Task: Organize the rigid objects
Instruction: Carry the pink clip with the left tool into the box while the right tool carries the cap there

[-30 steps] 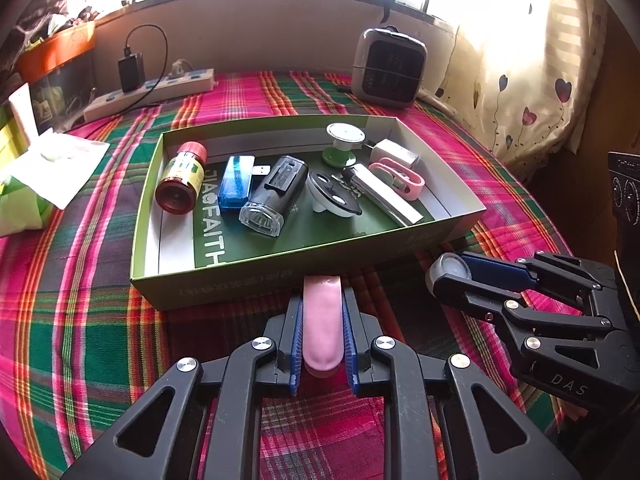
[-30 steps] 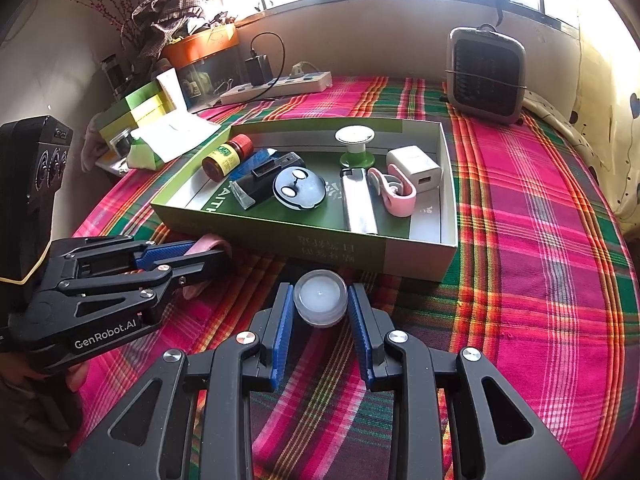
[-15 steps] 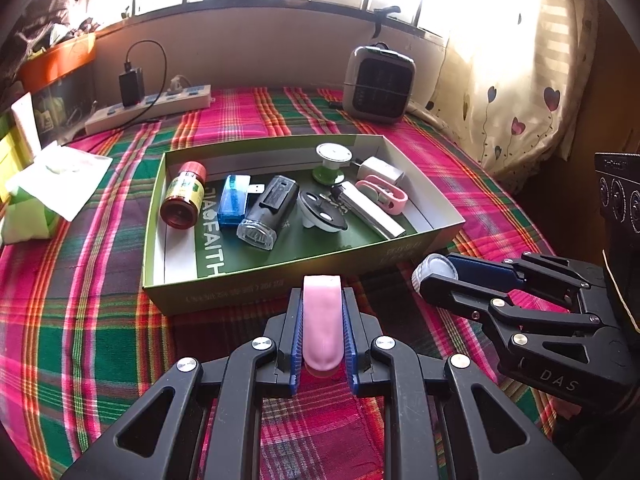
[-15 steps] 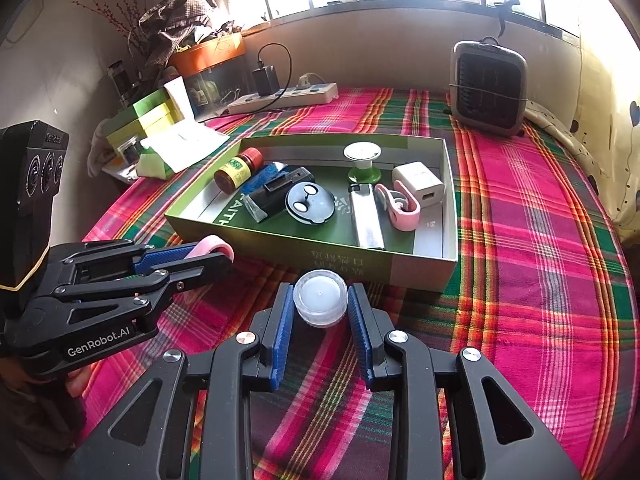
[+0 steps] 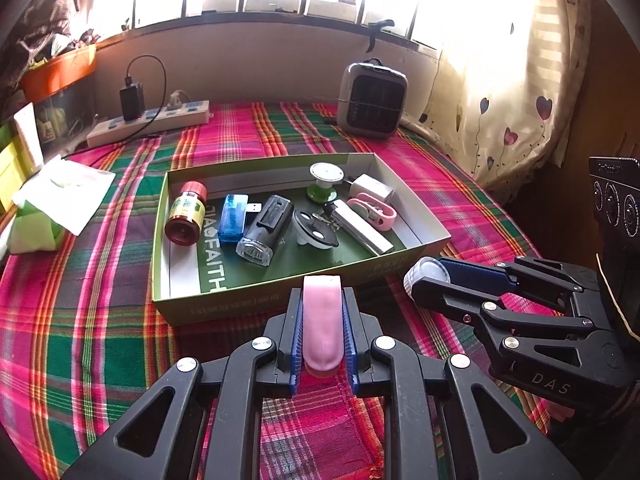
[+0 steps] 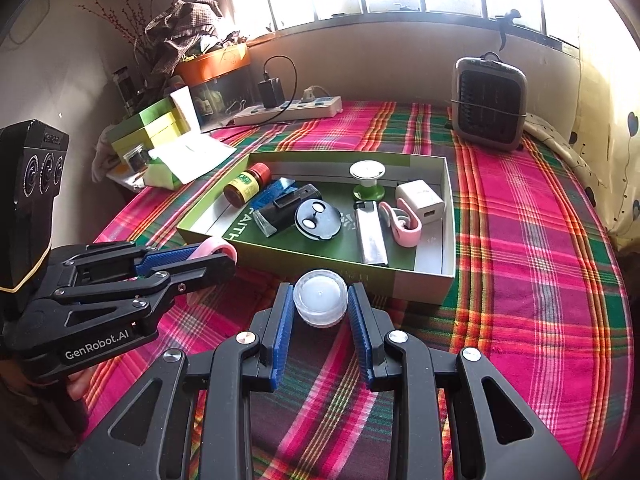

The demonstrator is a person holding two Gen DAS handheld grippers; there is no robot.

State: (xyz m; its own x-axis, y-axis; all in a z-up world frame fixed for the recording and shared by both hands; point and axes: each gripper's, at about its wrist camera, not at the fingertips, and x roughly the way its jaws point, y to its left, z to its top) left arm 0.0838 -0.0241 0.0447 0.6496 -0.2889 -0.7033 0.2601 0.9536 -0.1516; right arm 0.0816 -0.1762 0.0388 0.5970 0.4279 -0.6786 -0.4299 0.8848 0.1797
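Above the plaid cloth [image 5: 100, 320], just short of the green cardboard tray [image 5: 280, 298], we hold both loads: our left gripper [image 5: 322, 322] clamped on the flat pink plastic piece [image 5: 322, 320], our right gripper [image 6: 320, 312] closed on the small round translucent jar [image 6: 320, 303]. Over the last second both have risen and drawn back, so the tray with its red-capped bottle [image 5: 186, 214] sits farther off. We judge both items lifted clear, with placing in the tray still ahead.
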